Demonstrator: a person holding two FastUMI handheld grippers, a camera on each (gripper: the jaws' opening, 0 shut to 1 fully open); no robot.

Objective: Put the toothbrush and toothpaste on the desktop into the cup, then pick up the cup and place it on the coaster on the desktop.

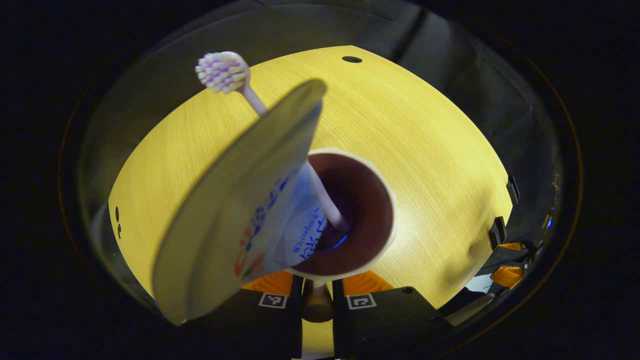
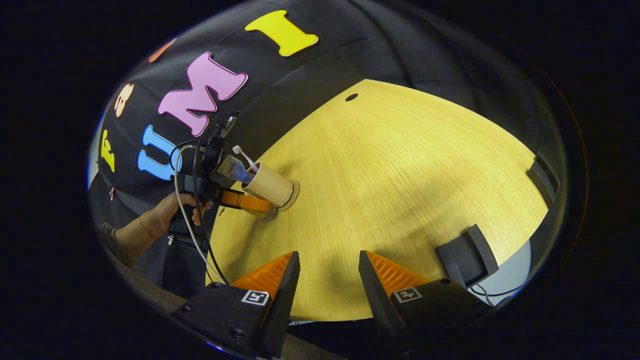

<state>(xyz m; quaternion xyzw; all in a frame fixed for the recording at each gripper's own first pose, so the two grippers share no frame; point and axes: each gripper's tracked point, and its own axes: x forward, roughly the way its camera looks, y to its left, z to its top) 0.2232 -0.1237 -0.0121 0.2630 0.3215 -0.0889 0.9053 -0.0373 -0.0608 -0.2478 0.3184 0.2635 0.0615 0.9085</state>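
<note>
A tan cup [image 1: 372,200] with a dark inside holds a white toothpaste tube [image 1: 240,200] and a white toothbrush [image 1: 222,72], bristles up. My left gripper [image 1: 317,300] is shut on the cup's near side, with part of the cup between the fingers. In the right gripper view the same cup [image 2: 267,187] rests with its base on a round cork coaster [image 2: 293,192], or just above it, near the table's left edge. The left gripper [image 2: 250,204] is clamped on it there, held by a hand [image 2: 165,210]. My right gripper [image 2: 330,270] stands open above the table's near edge, holding nothing.
The light wooden table [image 2: 400,175] has a small dark hole [image 2: 351,97] at its far side. Black blocks [image 2: 467,255] [image 2: 540,177] are fixed along its right edge. Cables [image 2: 192,240] hang from the left gripper.
</note>
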